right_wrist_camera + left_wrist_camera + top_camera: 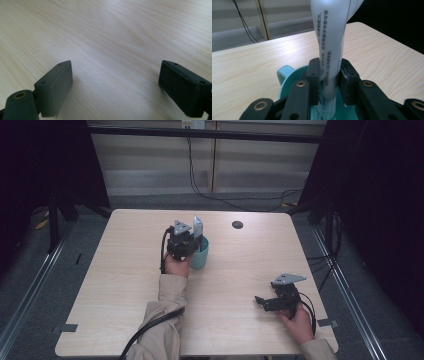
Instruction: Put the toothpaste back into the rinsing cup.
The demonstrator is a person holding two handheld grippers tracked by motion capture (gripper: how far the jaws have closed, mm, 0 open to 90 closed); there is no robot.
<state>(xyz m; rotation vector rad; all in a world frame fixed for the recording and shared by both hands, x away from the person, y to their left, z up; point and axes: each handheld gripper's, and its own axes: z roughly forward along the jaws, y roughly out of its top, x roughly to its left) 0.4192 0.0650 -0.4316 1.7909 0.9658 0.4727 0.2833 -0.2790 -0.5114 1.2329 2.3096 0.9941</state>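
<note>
At table centre-left, left gripper (192,240) clamps a white tube (329,45) printed with small black Chinese text, standing upright in a teal cup (201,255). Near the right front edge, right gripper (260,301) rests with jaws spread wide over bare table (125,270).

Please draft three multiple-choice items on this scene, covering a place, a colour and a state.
1. Where is the white tube?
A. flat on the table
B. upright over the mug, in the left tool
C. in the right tool

2. What colour is the mug?
A. red
B. teal
C. black

3. How does the right tool stand?
A. open, nothing between its jaws
B. shut on the tube
C. shut on the mug

Answers: 1 B, both jaws press its printed sides above the mug's rim; 2 B, both views show teal; 3 A, bare table lies between its jaws.
</note>
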